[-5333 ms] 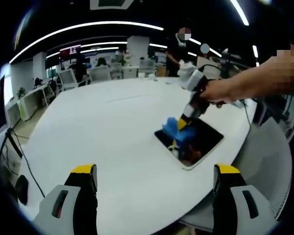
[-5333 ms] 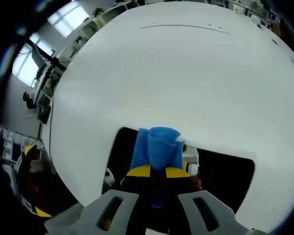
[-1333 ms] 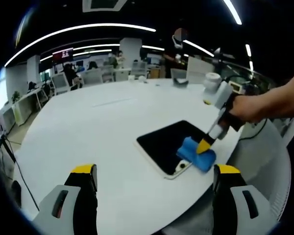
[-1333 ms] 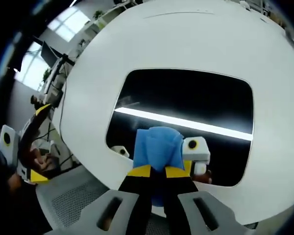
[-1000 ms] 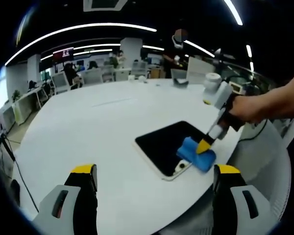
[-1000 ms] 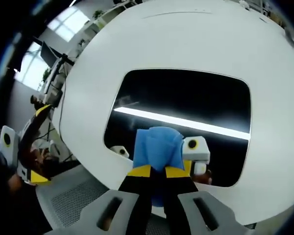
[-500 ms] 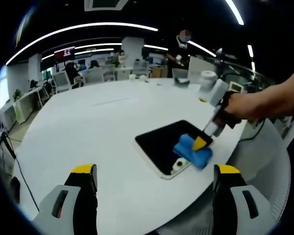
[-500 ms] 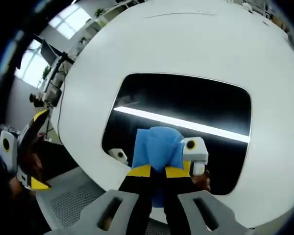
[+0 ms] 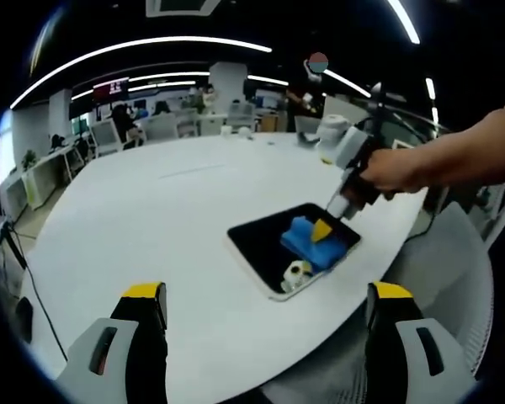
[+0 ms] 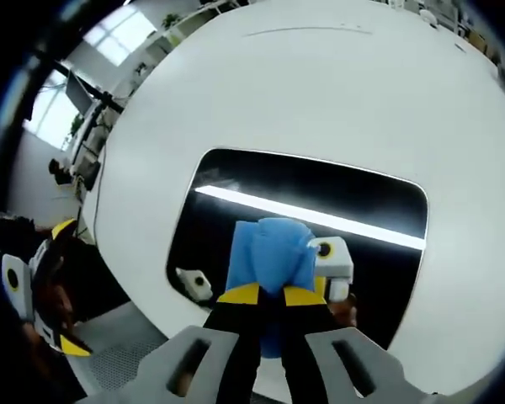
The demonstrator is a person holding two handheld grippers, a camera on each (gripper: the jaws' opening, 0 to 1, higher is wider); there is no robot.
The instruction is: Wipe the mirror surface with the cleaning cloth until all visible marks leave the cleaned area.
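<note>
The mirror (image 10: 320, 220) lies flat near the edge of the round white tabletop (image 10: 320, 93), its dark glass reflecting a bright ceiling strip light. The right claw (image 10: 264, 296) is clamped tight on a folded blue cleaning cloth (image 10: 271, 252), which sits pressed on the mirror's near portion; in the left gripper view the same cloth (image 9: 310, 242) rests inside the mirror's frame (image 9: 261, 286), with the person's hand (image 9: 385, 172) driving the tool from above. The left claw (image 9: 265, 307) hangs well apart over the tabletop, jaws spread wide and holding nothing. No marks can be made out on the glass at this resolution, so completion cannot be confirmed. Assessment: the wiping stroke is in progress. To do it well, keep the cloth flat and in steady contact, work in overlapping passes that cover the far corners and edges, and hold pressure moderate, since the mirror is unrestrained and could slide toward the table edge. The idle claw could brace the frame if it shifts.
</note>
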